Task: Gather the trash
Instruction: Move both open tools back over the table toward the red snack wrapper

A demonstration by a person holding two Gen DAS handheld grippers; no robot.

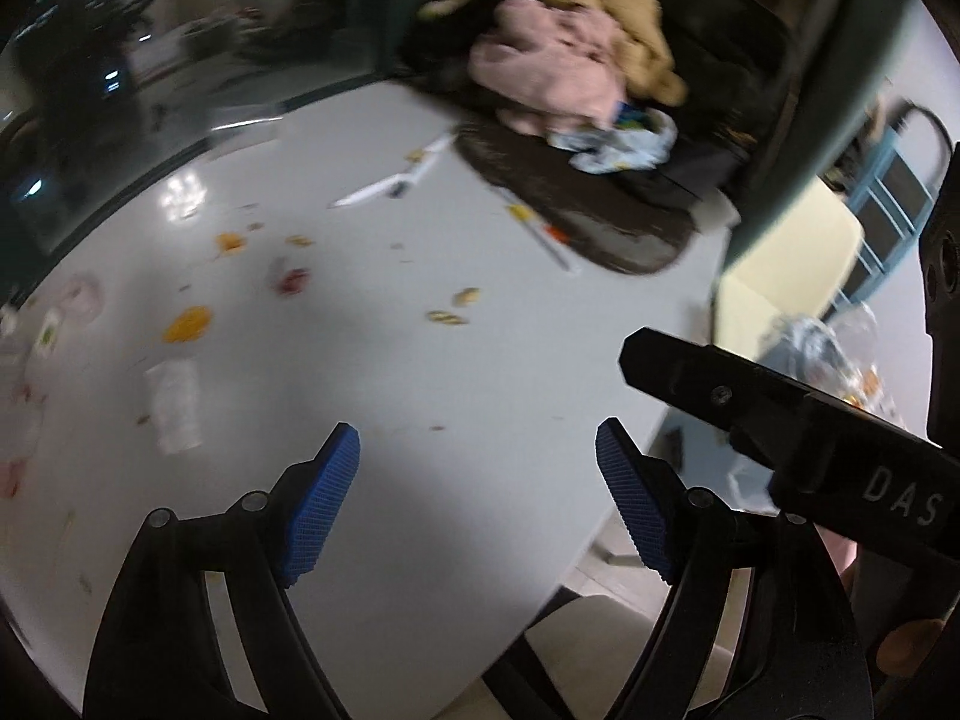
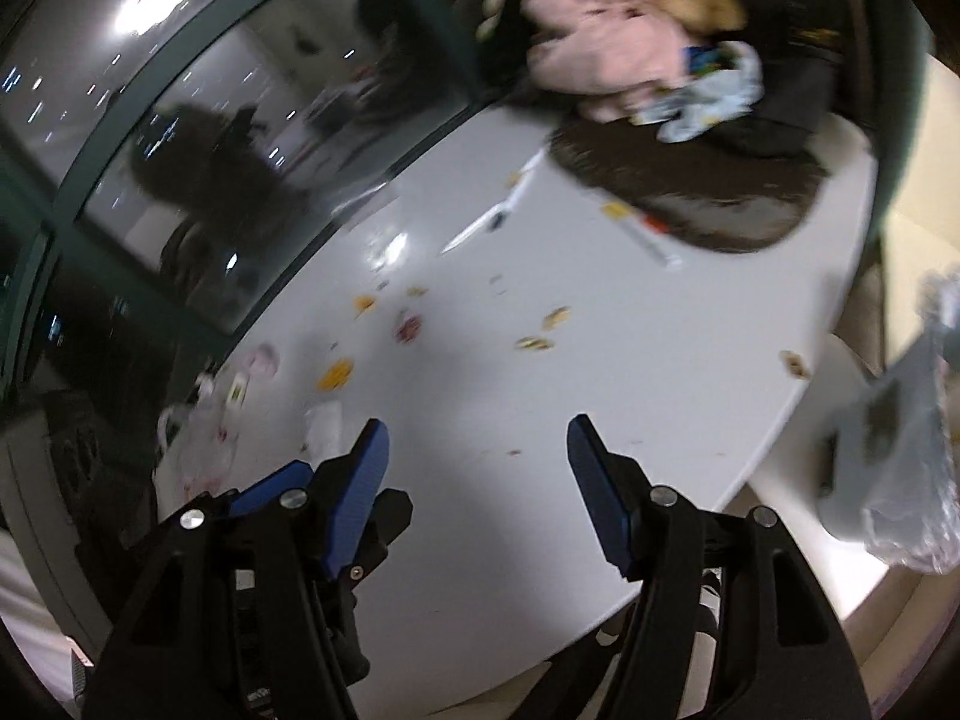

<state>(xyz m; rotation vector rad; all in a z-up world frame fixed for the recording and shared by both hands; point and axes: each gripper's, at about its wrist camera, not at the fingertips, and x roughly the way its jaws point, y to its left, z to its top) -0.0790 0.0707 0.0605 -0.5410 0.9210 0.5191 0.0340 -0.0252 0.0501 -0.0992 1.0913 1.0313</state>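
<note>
With both my left gripper (image 1: 477, 498) and right gripper (image 2: 477, 492) spread and empty above the littered table (image 1: 372, 360), I judge I'm between pickups, next targeting the orange scrap (image 1: 187, 324).

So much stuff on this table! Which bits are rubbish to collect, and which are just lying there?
Rubbish to collect:
orange peel
crumpled white wrapper
food scraps
clear trash bag

Just lying about:
pink garment
dark fuzzy mat
pen
</note>
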